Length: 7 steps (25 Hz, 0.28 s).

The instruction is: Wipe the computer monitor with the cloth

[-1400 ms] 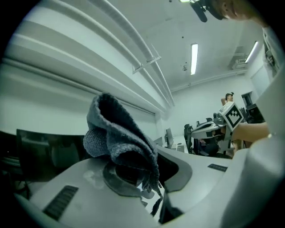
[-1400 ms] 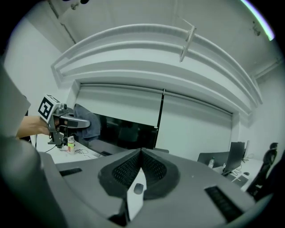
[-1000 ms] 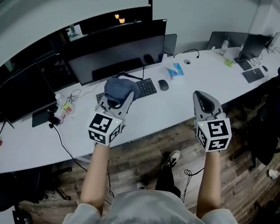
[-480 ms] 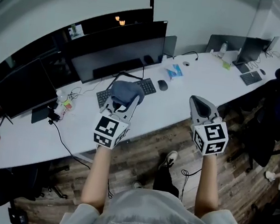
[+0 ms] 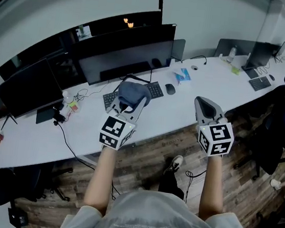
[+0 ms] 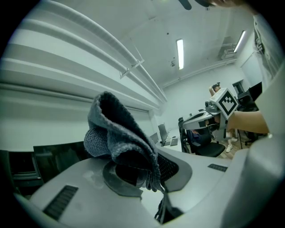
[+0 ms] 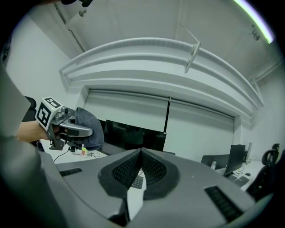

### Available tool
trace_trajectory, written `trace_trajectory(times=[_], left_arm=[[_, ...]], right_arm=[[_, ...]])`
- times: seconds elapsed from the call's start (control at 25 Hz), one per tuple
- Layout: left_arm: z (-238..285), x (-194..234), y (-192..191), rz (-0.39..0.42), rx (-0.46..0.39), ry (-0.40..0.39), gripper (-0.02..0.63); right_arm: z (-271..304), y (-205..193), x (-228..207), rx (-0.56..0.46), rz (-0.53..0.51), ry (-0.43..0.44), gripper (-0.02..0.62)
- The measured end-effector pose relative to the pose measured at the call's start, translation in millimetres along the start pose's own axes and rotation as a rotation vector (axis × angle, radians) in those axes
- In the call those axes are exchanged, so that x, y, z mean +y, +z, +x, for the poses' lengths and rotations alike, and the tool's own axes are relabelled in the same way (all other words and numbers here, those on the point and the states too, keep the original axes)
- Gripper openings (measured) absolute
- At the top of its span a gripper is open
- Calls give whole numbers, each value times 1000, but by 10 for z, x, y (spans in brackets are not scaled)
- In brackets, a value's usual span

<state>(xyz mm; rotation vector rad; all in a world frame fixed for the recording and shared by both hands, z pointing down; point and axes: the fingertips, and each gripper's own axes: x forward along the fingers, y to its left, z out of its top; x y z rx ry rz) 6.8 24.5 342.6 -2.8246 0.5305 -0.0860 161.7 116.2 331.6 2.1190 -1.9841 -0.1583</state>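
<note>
Bunching above left gripper [image 5: 129,105] jaws, pinched grey cloth [image 6: 120,138], right gripper [image 7: 140,165] closed empty

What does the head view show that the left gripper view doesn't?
Only the head view shows the keyboard and mouse on the white desk, plus the wooden floor and the person's shoe. Only the left gripper view shows the long ceiling light and, close up, the jaws of the left gripper shut on the cloth. Both show that grey cloth held up, and the right gripper with its marker cube.
</note>
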Motion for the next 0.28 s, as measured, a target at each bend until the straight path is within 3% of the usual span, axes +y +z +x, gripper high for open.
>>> trace_trajectory(times=[0.28], left_arm=[[8, 9, 47, 6, -6, 2, 64]], right_arm=[[-13, 24, 26, -7, -20, 14, 2]])
